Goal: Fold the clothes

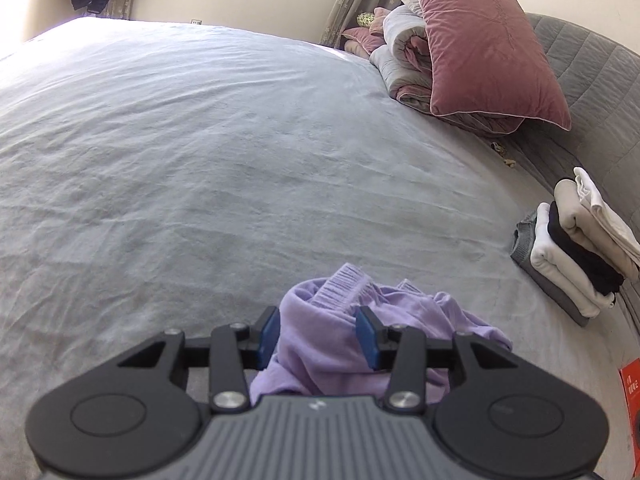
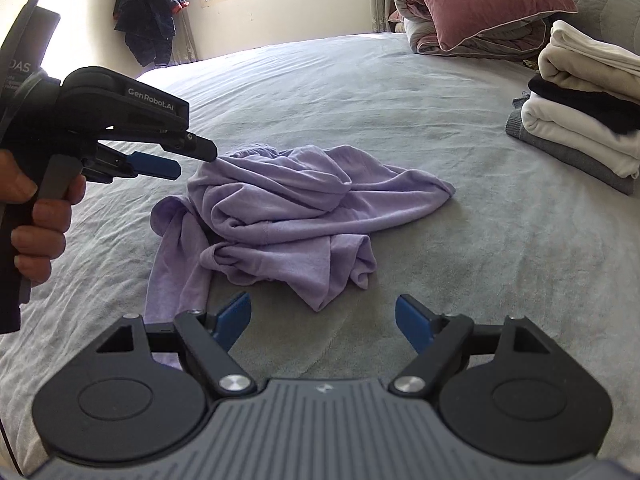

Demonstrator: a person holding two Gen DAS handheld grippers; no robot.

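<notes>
A crumpled lilac garment [image 2: 288, 216] lies on the grey bed sheet [image 2: 440, 240]. In the left wrist view the garment [image 1: 320, 344] bulges up between the blue pads of my left gripper [image 1: 318, 330], whose jaws stand apart around the fabric at its ribbed hem. In the right wrist view the left gripper [image 2: 196, 160] comes in from the left, its tips at the garment's far left edge, with a gap between the jaws. My right gripper [image 2: 322, 316] is open and empty, just in front of the garment's near edge.
A stack of folded clothes [image 2: 584, 108] sits at the right of the bed, also in the left wrist view [image 1: 576, 248]. A pink pillow [image 1: 488, 40] leans on a rolled quilt [image 1: 404, 56] by the headboard. Dark clothes [image 2: 152, 12] hang on the wall. A red box [image 1: 630, 404] lies at the right edge.
</notes>
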